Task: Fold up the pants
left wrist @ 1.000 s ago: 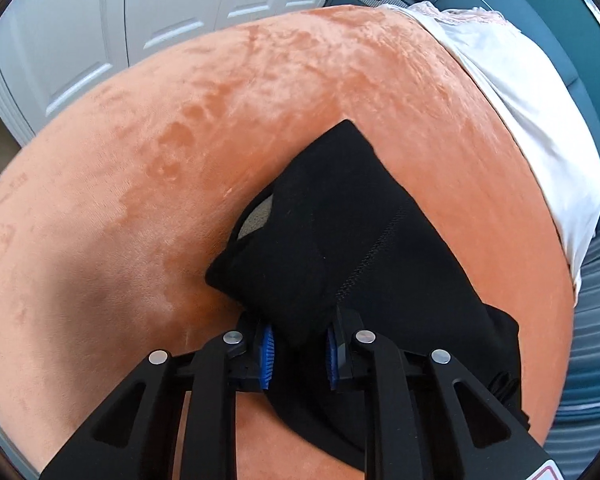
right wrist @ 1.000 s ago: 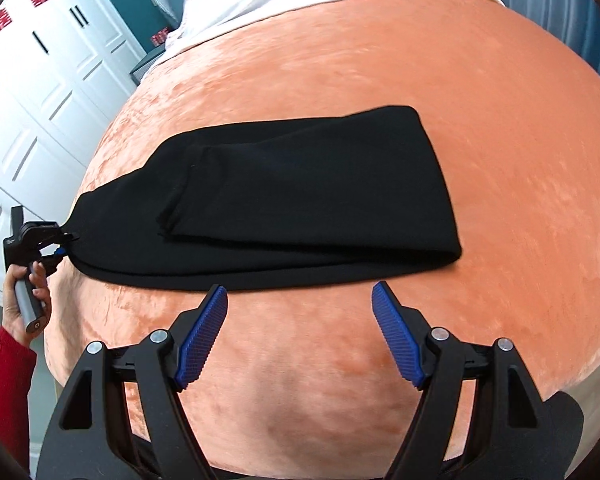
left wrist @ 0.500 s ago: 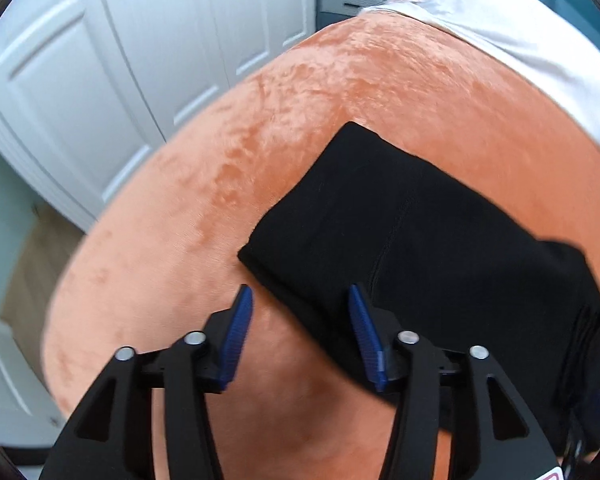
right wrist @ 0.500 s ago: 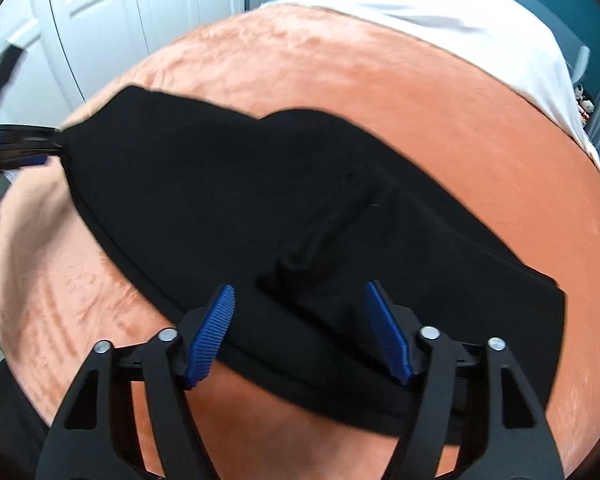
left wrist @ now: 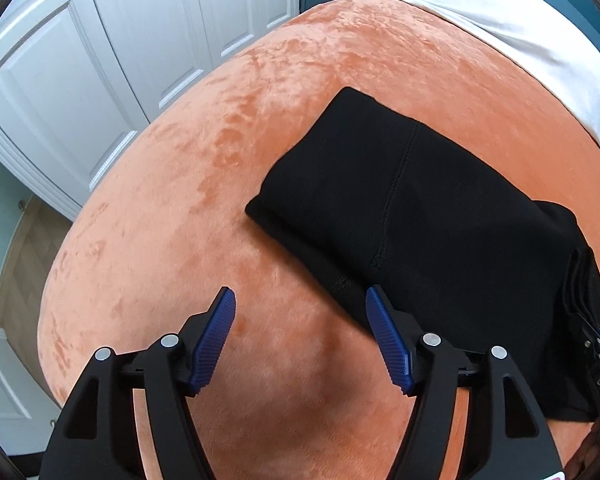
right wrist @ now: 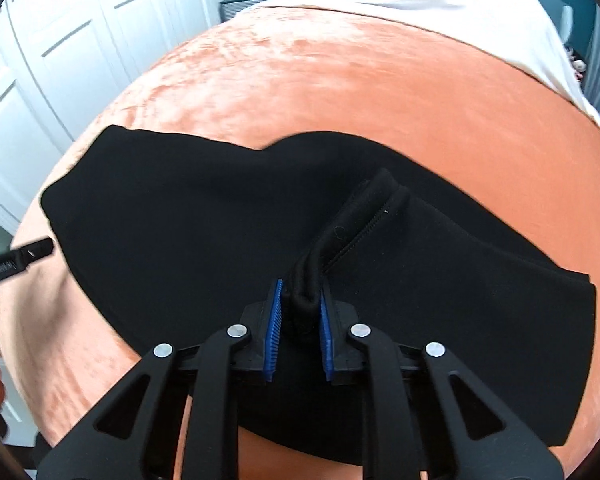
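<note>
1. The left tongs (left wrist: 300, 340) stand wide with nothing between the pads. A second ago they pinched a corner of the pants (left wrist: 420, 216); their jaws have just been opening, and that corner now lies flat on the blanket (left wrist: 220, 160). In the left view one blue pad sits over the near edge of the cloth and the other over bare orange plush; whether either touches, I cannot tell.

2. The pants, black and already doubled over, lie across the near part of the bed on the blanket, well apart from the white sheet (left wrist: 520, 40) at the far end. White doors (left wrist: 100, 60) stand beyond the bed's left side.

3. The right tongs (right wrist: 299, 320) are narrow and clamped on a bunched ridge of the pants (right wrist: 180, 220), near a seam at the near edge. A second ago they hovered wide over bare blanket; their jaws have just been closing, and cloth now fills the gap between the pads. In the right view a black tip of the left tool shows at the far left edge, just beside the pants' corner.

4. My reading: the hold has passed from left to right. One fold looks set down, and the right grip likely starts the next, carrying that edge across the stack.

5. Risk, as I judge it: the thick pinch may drag lower layers and undo the fold.
</note>
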